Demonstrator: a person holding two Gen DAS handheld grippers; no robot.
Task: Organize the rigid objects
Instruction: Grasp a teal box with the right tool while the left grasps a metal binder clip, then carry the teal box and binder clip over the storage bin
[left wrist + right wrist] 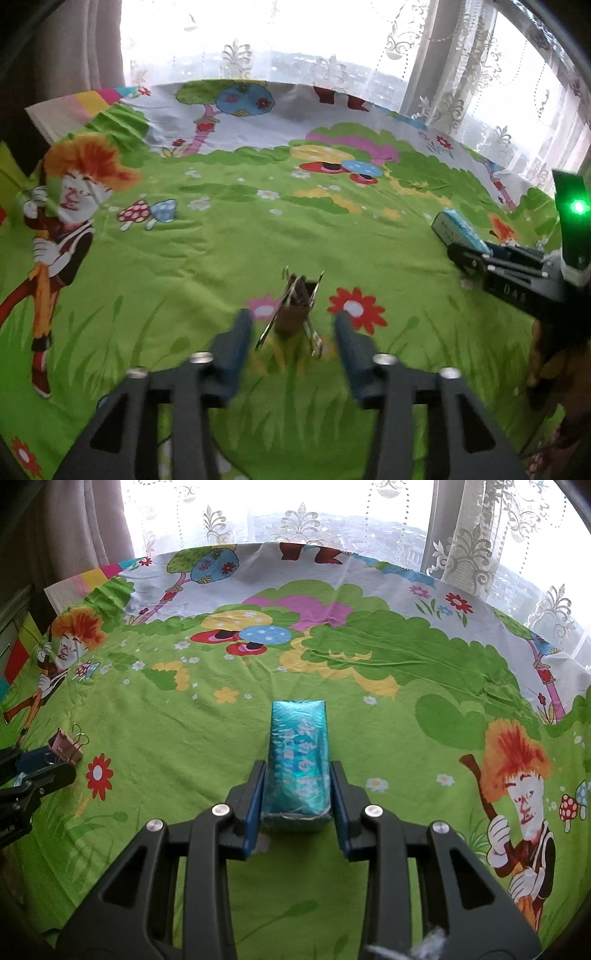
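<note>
A brown binder clip [297,310] with metal wire handles lies on the green cartoon cloth, just ahead of my left gripper [293,319]. The left jaws stand wide open on either side of it, not touching. The clip also shows at the far left of the right wrist view [66,747], beside the left gripper's fingers [37,775]. My right gripper [297,771] is shut on a teal foil-wrapped box [299,760], its pads pressing both long sides. In the left wrist view the right gripper [465,254] holds the teal box [458,229] at the right edge.
The colourful cartoon cloth [221,720] covers the whole table. Lace curtains [295,513] and a bright window stand behind its far edge. A brown drape [55,48] hangs at the back left.
</note>
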